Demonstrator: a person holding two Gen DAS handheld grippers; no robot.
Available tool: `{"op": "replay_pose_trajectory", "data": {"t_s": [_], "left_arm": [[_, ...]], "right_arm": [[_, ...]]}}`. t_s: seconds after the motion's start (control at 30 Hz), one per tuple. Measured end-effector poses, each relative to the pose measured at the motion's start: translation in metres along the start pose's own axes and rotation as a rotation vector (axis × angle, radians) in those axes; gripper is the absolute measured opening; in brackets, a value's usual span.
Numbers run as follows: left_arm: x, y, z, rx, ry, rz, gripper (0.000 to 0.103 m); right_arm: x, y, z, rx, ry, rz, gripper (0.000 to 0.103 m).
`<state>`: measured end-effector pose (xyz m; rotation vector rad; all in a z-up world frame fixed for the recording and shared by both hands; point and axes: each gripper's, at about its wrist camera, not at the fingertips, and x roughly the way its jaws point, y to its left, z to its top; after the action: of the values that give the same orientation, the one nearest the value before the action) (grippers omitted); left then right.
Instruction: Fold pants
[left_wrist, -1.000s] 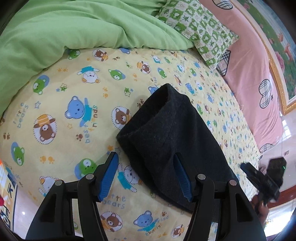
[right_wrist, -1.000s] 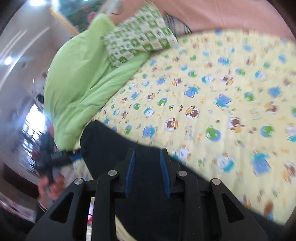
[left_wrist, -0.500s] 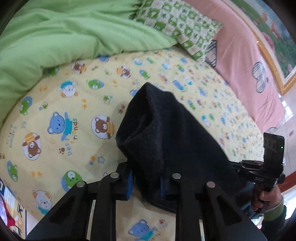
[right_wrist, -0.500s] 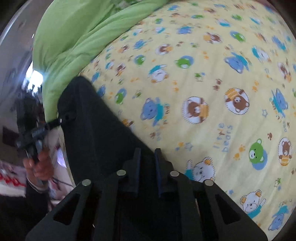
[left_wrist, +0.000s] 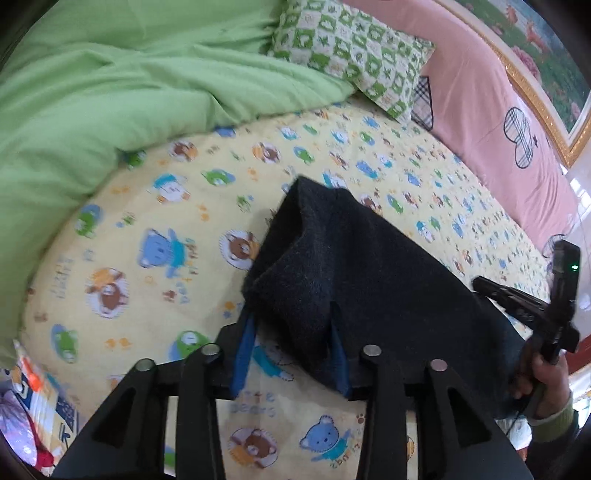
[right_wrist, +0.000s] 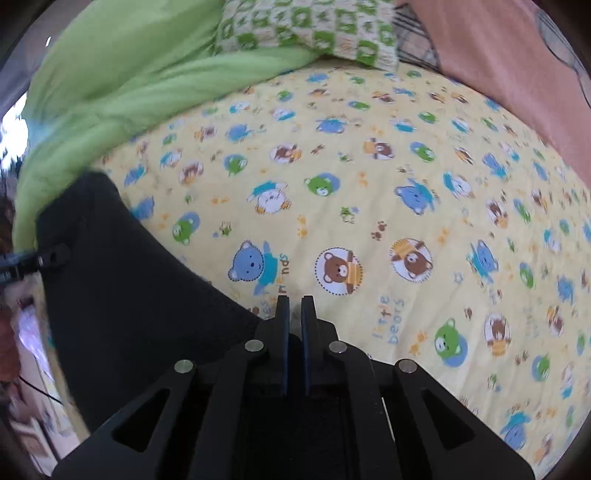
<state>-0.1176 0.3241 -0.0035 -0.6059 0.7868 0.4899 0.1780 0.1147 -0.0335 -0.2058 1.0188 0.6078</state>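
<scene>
Pants (left_wrist: 354, 280) now being released by left gripper (left_wrist: 291, 354), jaws spread again beside sheet (left_wrist: 155, 258); right gripper (right_wrist: 293, 332) being kept pinched on pants edge.

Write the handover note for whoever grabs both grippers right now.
Left gripper: jaws apart, the pants edge draped between the fingers, not clamped.
Right gripper: fingers nearly closed; whether it pinches cloth cannot be told.
The pants lie partly bunched on the bear-print sheet, near the green duvet.
Done: a fold appears begun.
Left: secure both edges, carry the fold over, flatten.
</scene>
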Motion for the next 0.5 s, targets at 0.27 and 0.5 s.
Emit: {"op": "replay_pose_trajectory", "data": {"t_s": [0.27,0.5], "left_arm": [[-0.043,-0.027,0.005,0.000,-0.085,-0.066,0.057],[-0.019,-0.113,-0.007,0.154,0.005,-0.183,0.058]], "right_arm": [[-0.105,-0.031,-0.044,0.187,-0.198,0.084,0.059],[-0.174,-0.059,-0.132,0.328,-0.268,-0.009,0.059]]}}
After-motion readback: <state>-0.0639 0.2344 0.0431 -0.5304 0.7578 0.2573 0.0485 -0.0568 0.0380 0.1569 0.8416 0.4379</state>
